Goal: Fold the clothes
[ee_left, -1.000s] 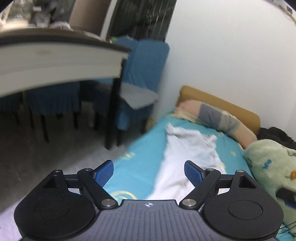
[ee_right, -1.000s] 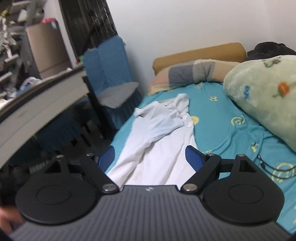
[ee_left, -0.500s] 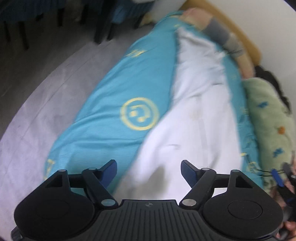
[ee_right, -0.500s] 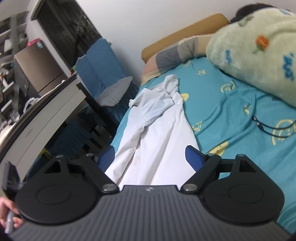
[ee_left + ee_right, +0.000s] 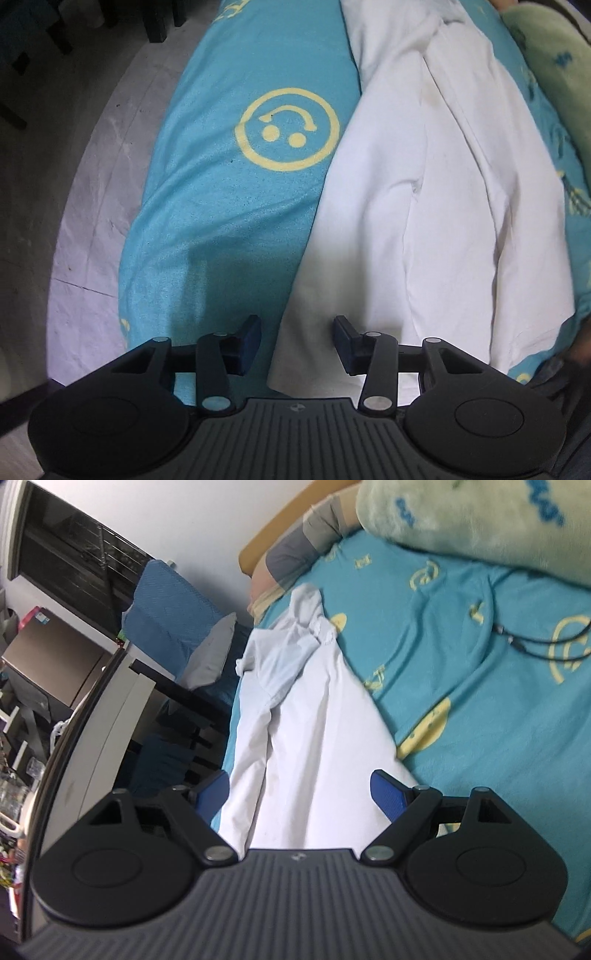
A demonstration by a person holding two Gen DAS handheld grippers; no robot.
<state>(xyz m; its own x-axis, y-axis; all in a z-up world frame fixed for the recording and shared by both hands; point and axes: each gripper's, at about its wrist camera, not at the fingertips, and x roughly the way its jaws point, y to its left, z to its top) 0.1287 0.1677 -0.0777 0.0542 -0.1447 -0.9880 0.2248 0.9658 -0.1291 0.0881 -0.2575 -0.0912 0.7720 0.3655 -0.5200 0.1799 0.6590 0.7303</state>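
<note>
I hold a grabber in each hand over my bed. My left grabber [image 5: 297,341] points straight down at the bed, and its two blue fingers [image 5: 249,343] are closing. The near corner of the white shirt [image 5: 424,206] lies between them, but the fingers are not pressing on it. There is a gap on both sides. In the left view the white shirt runs from about 6 o'clock up to 12 o'clock, long and a bit wrinkly, lying flat on the blue sheet [image 5: 207,206]. A big yellow smiley face [image 5: 287,129] is printed on the sheet at about 11 o'clock, just beside the shirt's edge. A fuzzy green blanket [image 5: 550,62] sits at 2 o'clock, and the gray floor [image 5: 74,192] is at 9 o'clock. My right grabber [image 5: 301,792] points along the bed and tilts down a little. Its blue fingers [image 5: 388,794] are spread wide apart, with nothing pinched. In this view the shirt lies in front of them and stretches up toward 12 o'clock, where it is bunched near the striped pillow [image 5: 295,554]. A thin black cord [image 5: 532,642] lies on the sheet at 2 o'clock. A blue chair [image 5: 173,616] stands at 10 o'clock.
</note>
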